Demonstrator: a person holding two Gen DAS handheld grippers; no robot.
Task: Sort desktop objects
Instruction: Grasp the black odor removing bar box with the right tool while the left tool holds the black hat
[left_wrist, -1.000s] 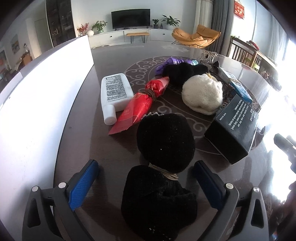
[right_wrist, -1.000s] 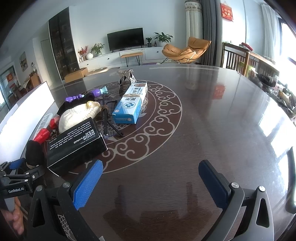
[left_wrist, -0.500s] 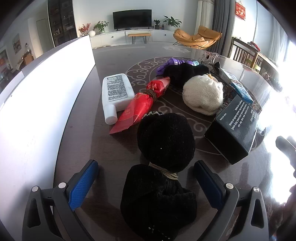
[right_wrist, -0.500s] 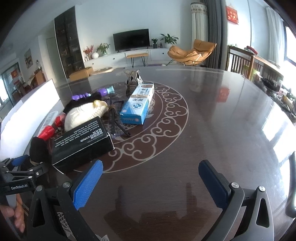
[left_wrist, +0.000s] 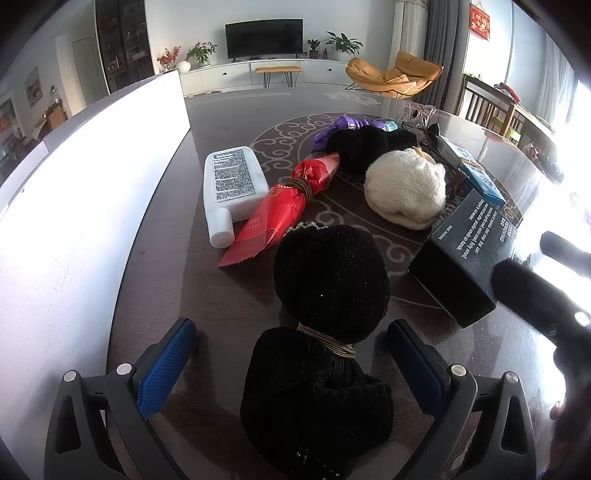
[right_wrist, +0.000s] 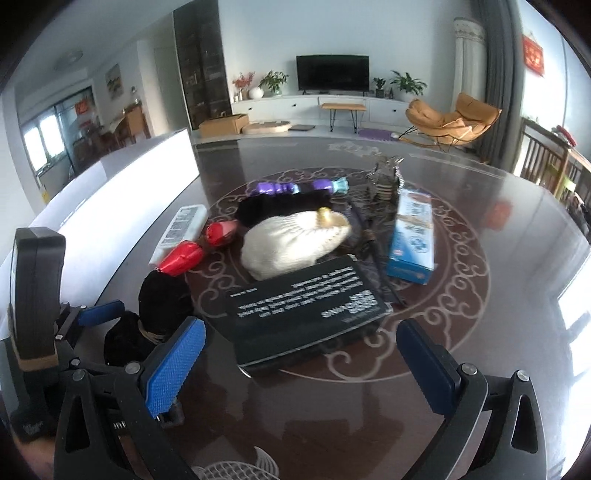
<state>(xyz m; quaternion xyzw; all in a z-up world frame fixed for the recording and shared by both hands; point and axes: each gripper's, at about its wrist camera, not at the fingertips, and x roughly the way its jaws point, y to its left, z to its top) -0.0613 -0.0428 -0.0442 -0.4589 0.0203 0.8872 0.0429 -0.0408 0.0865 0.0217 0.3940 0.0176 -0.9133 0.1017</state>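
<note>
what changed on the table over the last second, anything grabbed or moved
The right gripper swung left toward the pile, so the black box now lies just ahead of its open fingers, and it now shows at the right edge of the left wrist view. Nothing was grabbed or released. The left gripper stayed open around the black tied pouch, and the items on the table did not move.

Black box (right_wrist: 306, 310) blocks right gripper (right_wrist: 299, 365) (clutter behind).
</note>
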